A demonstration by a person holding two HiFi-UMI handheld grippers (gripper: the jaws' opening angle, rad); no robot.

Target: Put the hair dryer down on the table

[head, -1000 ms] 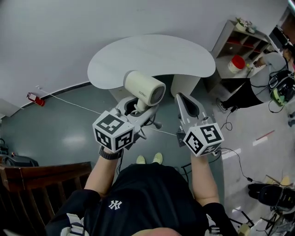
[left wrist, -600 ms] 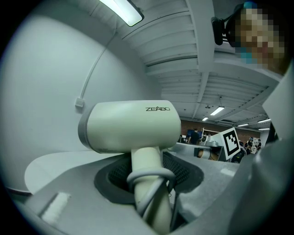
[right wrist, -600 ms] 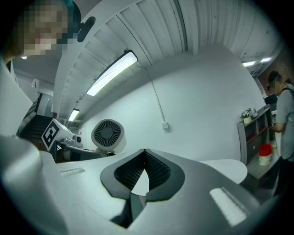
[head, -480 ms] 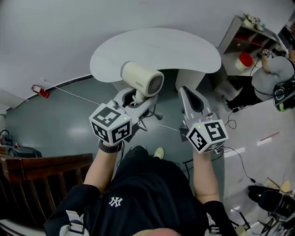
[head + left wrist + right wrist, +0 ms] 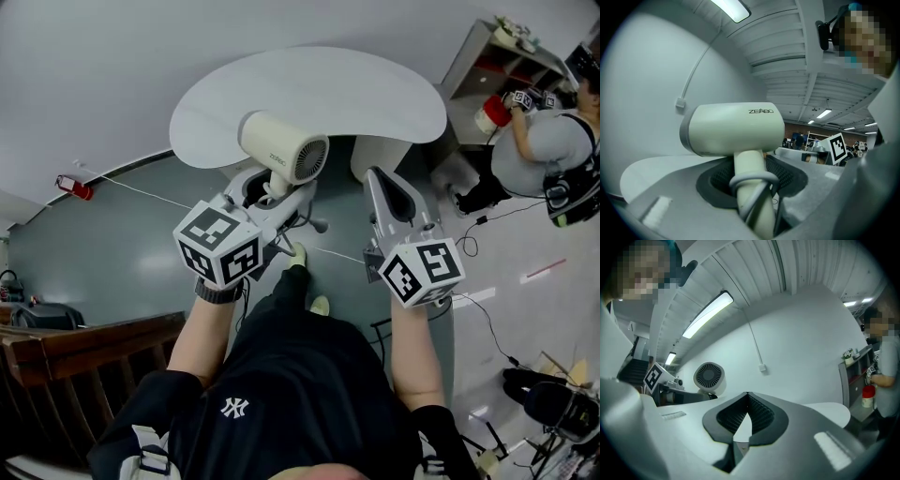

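A cream hair dryer (image 5: 282, 146) hangs over the near edge of the white kidney-shaped table (image 5: 309, 89). My left gripper (image 5: 273, 190) is shut on its handle, barrel level and grille facing right. In the left gripper view the hair dryer (image 5: 736, 129) fills the middle, its cord looped round the handle (image 5: 751, 183) between the jaws, with the table (image 5: 649, 171) below. My right gripper (image 5: 377, 180) is beside it to the right, shut on nothing. In the right gripper view the right gripper (image 5: 747, 397) has its tips touching, and the hair dryer's grille (image 5: 709, 376) shows at left.
The table's pedestal (image 5: 380, 155) stands under its right lobe. A shelf unit (image 5: 492, 52) with a red container (image 5: 487, 114) is at the far right, where a person (image 5: 544, 141) bends. A wooden chair (image 5: 84, 342) sits at the lower left. Cables lie across the floor.
Both grippers have moved forward towards the table, so the hair dryer now hangs over its near edge. The person at the right has stepped up to the shelf.
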